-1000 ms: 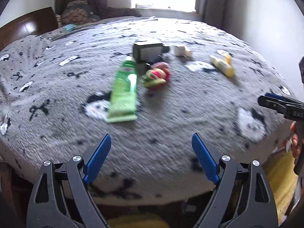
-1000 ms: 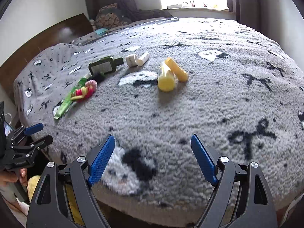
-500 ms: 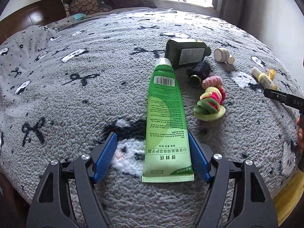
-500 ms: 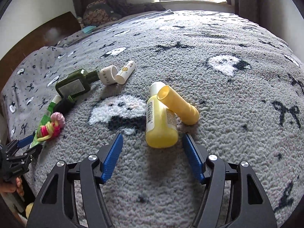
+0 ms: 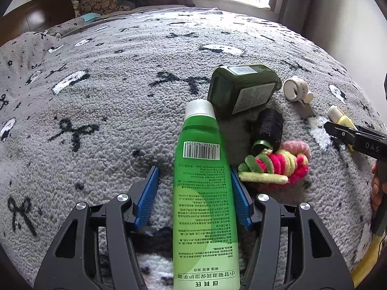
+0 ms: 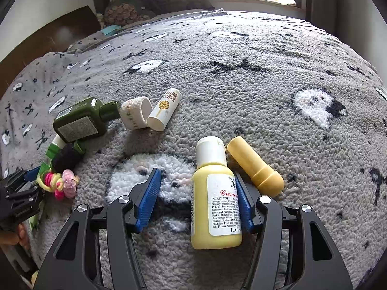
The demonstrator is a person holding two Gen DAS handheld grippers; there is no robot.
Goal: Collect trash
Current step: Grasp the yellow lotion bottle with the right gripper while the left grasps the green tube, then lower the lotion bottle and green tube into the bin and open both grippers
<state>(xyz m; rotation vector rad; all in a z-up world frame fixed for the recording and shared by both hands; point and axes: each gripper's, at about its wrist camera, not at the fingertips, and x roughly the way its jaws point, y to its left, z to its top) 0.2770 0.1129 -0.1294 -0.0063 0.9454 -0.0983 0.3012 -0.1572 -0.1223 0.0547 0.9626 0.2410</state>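
A: How far along is the trash collecting?

B: Barely begun, I judge. All 7 items lie on the bed's grey blanket (image 5: 101, 125), none lifted.

A: And the left hand-held gripper (image 5: 194, 193)?

B: Its jaws have just been closing around the green tube (image 5: 204, 193), which lies flat between them. The right pad looks to touch the tube; a gap shows at the left pad, so no grip yet.

A: The right one?

B: The right hand-held gripper (image 6: 197, 194) has also been closing, around the yellow bottle (image 6: 214, 203). One pad sits against it, the other stands clear, though the fisheye makes contact hard to confirm.

A: What remains?

B: The dark green bottle (image 5: 241, 89), yellow cap (image 6: 255, 166), tape roll (image 6: 135, 113), white stick (image 6: 165, 110) and hair ties (image 5: 278, 164).
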